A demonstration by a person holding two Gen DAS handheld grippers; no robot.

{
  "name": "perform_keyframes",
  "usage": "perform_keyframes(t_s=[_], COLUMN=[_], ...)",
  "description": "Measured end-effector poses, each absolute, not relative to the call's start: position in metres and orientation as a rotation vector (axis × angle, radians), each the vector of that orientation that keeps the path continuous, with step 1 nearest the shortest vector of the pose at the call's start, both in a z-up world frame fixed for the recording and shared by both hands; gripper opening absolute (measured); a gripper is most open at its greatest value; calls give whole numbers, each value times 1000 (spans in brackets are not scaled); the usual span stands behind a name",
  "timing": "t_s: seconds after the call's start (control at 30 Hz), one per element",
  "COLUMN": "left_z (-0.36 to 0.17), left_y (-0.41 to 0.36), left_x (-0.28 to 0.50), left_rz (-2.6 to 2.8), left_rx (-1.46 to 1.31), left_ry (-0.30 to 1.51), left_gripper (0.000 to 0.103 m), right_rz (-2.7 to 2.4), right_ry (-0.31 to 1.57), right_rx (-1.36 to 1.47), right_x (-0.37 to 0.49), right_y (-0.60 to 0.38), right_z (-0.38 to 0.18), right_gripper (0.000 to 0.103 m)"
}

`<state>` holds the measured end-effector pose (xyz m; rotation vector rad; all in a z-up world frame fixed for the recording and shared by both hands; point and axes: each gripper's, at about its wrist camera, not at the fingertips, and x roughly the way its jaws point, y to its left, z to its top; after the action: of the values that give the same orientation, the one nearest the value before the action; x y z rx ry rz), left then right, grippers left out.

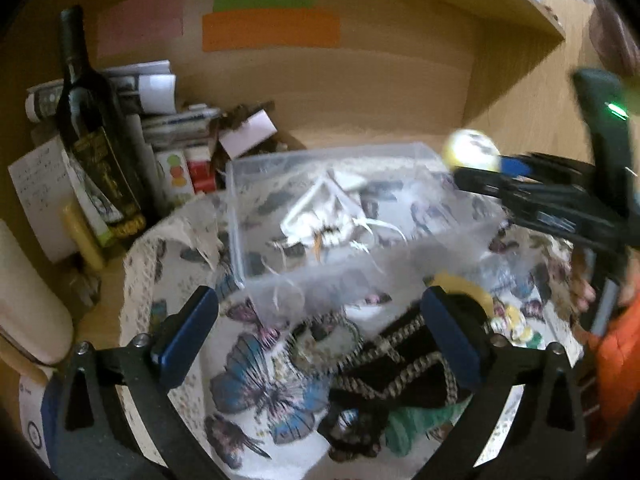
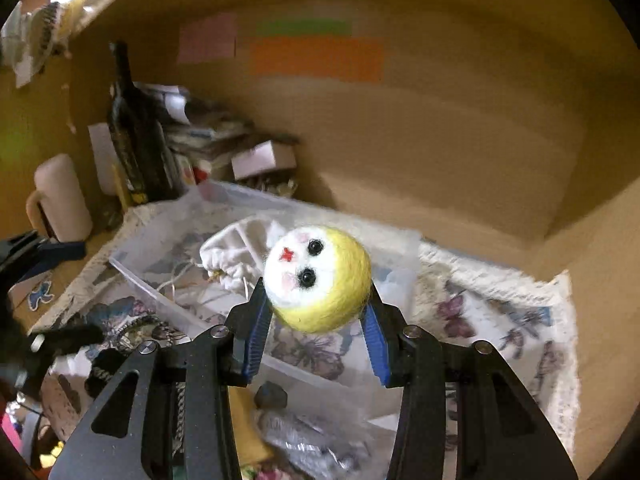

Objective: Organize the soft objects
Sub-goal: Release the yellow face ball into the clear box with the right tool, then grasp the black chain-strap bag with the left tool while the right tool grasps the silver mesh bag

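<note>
My right gripper (image 2: 316,312) is shut on a yellow and white felt ball with a small face (image 2: 318,278), held above a clear plastic bin (image 2: 168,280). The bin holds a white drawstring pouch (image 2: 232,252). In the left wrist view the ball (image 1: 472,151) and right gripper (image 1: 480,168) hover at the bin's (image 1: 248,220) far right corner. My left gripper (image 1: 320,328) is open and empty, low over a black pouch with braided trim (image 1: 400,372) and a green knitted item (image 1: 416,420) on the butterfly cloth (image 1: 256,392).
A dark wine bottle (image 1: 92,132), stacked boxes and papers (image 1: 176,136) and a cream mug (image 1: 28,300) stand at the back left. Wooden walls enclose the desk, with a shelf (image 1: 532,4) above right. A yellow item (image 1: 460,286) and other small things lie right of the bin.
</note>
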<state>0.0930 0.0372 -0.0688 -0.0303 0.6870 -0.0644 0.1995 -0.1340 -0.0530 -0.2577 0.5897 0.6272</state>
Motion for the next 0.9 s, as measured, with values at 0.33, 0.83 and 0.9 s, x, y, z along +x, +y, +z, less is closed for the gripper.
perform_keyframes(t_s=[0.33,0.83,0.9], left_z=[-93,-112,-112], left_y=[3,-21,-17], left_x=[79,74,73], left_rz=[-169,-184,-201], left_rx=[-43,19,5], left_ry=[766,718,727], left_gripper=[103,78,71], right_rz=[585,570,579], right_ry=[590,633,670], right_rx=[-298,-230,-211], right_x=[185,153,157], right_y=[-146,-193,-195], right_z=[-65,-94,-104], right_gripper=[70,81,80])
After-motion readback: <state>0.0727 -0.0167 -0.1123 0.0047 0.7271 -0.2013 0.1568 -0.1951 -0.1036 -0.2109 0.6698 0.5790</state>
